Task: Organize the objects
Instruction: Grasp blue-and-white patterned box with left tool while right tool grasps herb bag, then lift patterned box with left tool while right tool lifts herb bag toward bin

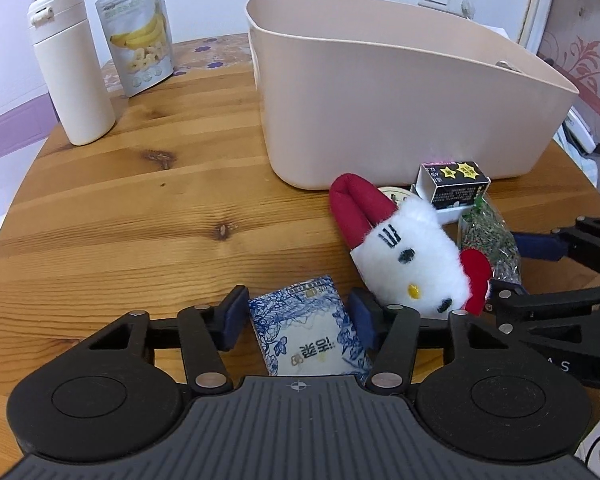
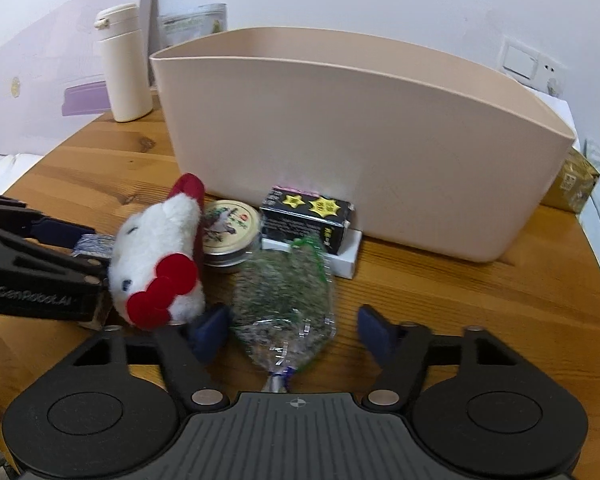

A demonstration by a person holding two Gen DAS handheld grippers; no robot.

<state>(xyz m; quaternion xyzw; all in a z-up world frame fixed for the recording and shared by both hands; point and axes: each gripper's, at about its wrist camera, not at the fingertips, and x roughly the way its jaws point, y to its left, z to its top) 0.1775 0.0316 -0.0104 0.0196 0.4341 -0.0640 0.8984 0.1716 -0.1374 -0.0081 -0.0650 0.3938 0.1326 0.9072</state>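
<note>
My left gripper point(image 1: 298, 316) is open around a blue-and-white floral packet point(image 1: 308, 324) lying on the wooden table point(image 1: 140, 208). Its pads sit on both sides of the packet with small gaps. My right gripper point(image 2: 294, 330) is open around a clear bag of green bits point(image 2: 286, 300); the bag also shows in the left wrist view point(image 1: 488, 236). A white plush cat with a red bow point(image 1: 412, 252) lies between the two grippers, also in the right wrist view point(image 2: 156, 256). A beige bin point(image 1: 380, 92) stands behind.
A black box with yellow stars point(image 2: 308, 218) on a white box and a round tin point(image 2: 230, 232) lie against the bin point(image 2: 360, 140). A white bottle point(image 1: 70, 68) and a banana chips pouch point(image 1: 140, 36) stand at the table's far left.
</note>
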